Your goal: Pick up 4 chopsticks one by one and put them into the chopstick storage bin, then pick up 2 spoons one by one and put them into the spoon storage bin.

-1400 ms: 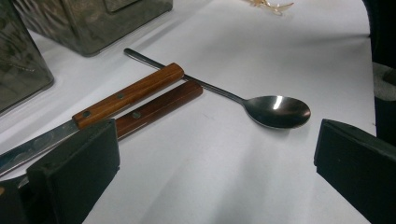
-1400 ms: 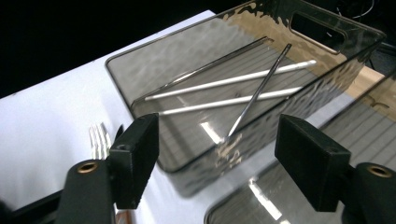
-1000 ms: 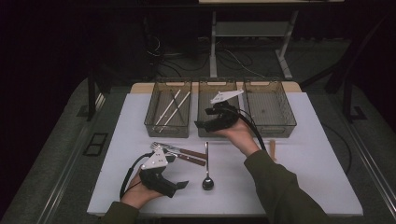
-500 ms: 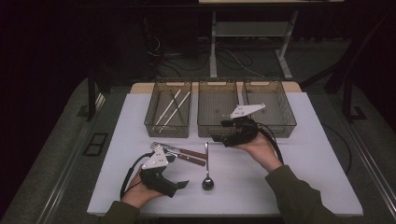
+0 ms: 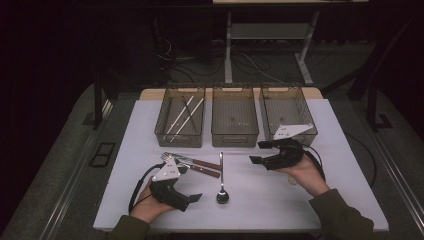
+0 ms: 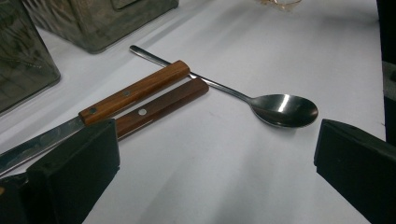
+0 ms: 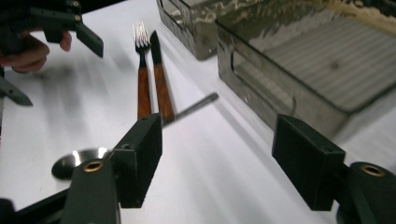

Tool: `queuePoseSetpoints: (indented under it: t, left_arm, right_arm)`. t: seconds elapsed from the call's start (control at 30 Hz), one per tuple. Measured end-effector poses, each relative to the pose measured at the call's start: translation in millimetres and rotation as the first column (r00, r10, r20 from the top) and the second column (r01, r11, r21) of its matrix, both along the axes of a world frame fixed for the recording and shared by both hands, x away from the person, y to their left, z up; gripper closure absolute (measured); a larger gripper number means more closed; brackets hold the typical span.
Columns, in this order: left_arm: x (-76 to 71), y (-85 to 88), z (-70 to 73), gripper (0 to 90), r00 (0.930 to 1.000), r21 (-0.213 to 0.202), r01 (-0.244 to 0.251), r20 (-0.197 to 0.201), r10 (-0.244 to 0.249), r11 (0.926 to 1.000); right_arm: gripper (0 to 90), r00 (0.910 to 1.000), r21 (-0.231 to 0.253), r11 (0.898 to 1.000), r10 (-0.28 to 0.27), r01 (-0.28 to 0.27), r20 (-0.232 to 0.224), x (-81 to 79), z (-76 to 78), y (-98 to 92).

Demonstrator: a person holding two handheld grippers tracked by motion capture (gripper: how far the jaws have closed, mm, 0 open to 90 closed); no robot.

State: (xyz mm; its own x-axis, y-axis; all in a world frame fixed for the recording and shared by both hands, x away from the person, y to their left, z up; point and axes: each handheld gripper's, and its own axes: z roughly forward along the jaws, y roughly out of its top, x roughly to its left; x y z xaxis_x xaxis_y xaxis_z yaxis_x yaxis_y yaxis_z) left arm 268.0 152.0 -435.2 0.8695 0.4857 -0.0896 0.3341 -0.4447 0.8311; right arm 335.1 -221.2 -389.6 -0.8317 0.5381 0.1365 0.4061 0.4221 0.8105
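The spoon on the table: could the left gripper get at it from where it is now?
Probably yes. The spoon lies bare on the white table, just ahead of the left gripper, whose jaws stand open with nothing between them. The knife and fork handle lie off to one side, not across the way.

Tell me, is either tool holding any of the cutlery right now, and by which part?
Nothing is held. The left tool and the right tool both stand open over the table, with the spoon lying untouched between them.

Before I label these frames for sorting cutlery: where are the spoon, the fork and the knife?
spoon (image 6: 285, 109): left gripper view, on its bowl.
fork (image 7: 141, 35): right gripper view, on its tines.
knife (image 7: 155, 49): right gripper view, on its blade.
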Motion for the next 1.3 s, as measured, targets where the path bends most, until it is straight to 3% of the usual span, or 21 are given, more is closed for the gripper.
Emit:
queuePoseSetpoints:
  t: [0.3,0.87,1.03,1.3]
  left_arm:
    - [0.3,0.5,-0.2,0.0,1.0000,-0.001,0.000,-0.002,0.000,1.0000]
    - [-0.1,-0.3,0.3,0.0,1.0000,0.005,0.004,0.003,-0.004,1.0000]
    - [-0.5,-0.2,0.6,0.0,1.0000,0.004,0.002,0.004,-0.002,1.0000]
    - [-0.9,-0.5,0.9,0.0,1.0000,0.005,0.003,0.004,-0.003,1.0000]
  right_arm:
    - [51.2,0.9992,-0.029,0.999,-0.016,0.015,-0.037,-11.6,-10.0,-22.9]
    - [89.1,0.9901,-0.098,0.990,-0.112,0.104,-0.085,-38.1,-24.4,-95.9]
    - [89.6,0.9880,-0.114,0.988,-0.119,0.108,-0.098,-40.4,-28.3,-108.3]
    - [89.6,0.9888,-0.152,0.982,-0.123,0.109,-0.085,-32.8,-32.2,-104.9]
